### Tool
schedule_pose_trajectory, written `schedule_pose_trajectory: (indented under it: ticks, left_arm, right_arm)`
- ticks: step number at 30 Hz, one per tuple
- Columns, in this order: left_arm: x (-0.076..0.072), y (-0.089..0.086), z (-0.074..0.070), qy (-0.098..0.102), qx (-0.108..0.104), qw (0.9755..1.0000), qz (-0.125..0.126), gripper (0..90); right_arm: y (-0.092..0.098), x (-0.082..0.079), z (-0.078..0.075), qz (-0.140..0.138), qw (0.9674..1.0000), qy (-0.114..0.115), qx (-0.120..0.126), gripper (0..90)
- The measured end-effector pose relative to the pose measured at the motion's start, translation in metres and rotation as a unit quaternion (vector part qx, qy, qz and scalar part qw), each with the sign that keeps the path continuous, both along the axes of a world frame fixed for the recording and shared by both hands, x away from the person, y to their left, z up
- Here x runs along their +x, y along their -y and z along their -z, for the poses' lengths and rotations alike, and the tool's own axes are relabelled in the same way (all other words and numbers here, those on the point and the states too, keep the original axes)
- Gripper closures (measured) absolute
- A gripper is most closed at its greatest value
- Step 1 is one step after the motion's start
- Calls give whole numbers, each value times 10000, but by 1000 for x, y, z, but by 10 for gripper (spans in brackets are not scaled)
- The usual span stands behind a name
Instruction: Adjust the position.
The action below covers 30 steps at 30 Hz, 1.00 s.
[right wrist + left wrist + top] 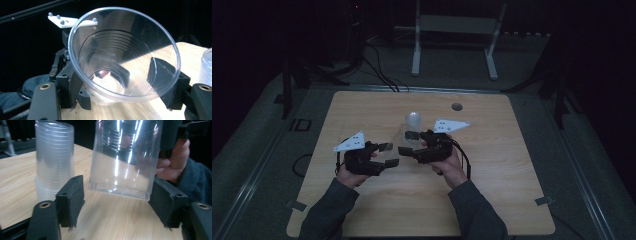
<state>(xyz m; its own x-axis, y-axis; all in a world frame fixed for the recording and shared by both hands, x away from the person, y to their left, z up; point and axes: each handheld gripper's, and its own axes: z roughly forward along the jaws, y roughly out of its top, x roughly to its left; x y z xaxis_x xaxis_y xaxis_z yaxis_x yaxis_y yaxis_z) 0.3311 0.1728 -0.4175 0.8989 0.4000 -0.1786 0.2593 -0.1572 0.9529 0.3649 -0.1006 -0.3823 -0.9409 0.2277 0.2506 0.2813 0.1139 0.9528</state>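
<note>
Cup (125, 57), one, clear plastic, lies on its side above table (492, 170) between both grippers. Long axis level: mouth faces right gripper (117, 85), base faces left gripper (117, 202). Right gripper clamps cup near rim. Left gripper jaws wide, base between them, pads not pressing. Stack (54, 157) of cups, one, upright on table just behind.

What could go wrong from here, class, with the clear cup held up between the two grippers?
1. The right gripper grips the clear plastic cup by its thin wall; squeezing may buckle it.
2. The left gripper has open fingers around the cup's base, one side apart from it. If the right grip slips, the cup may drop to the table.
3. The stack of cups stands close by; a swing could topple it.
</note>
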Motion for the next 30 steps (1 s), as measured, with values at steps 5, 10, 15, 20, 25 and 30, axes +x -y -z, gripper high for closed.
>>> schedule_pose_trajectory:
  ticks: [5, 10, 15, 20, 25, 30]
  left_arm:
    - [-2, 3, -2, 102, 233, 9996, -136, 271]
    - [-3, 2, -4, 188, 271, 9992, -241, 262]
    - [-5, 2, -6, 263, 368, 9985, -295, 260]
    - [-6, 5, -6, 320, 509, 9977, -298, 255]
    - [-7, 7, -5, 365, 629, 9969, -293, 255]
    - [-8, 10, -7, 441, 749, 9957, -330, 255]
  right_arm:
    - [0, -1, -1, 59, 9998, 77, -150, 291]
    - [-1, -2, -2, 104, 9995, 136, -265, 291]
    - [-3, -2, -2, 143, 9988, 198, -431, 291]
    - [-5, -3, -3, 139, 9984, 225, -505, 291]
    - [-7, -4, -5, 167, 9973, 278, -663, 292]
    - [-10, -6, -7, 254, 9948, 380, -909, 292]
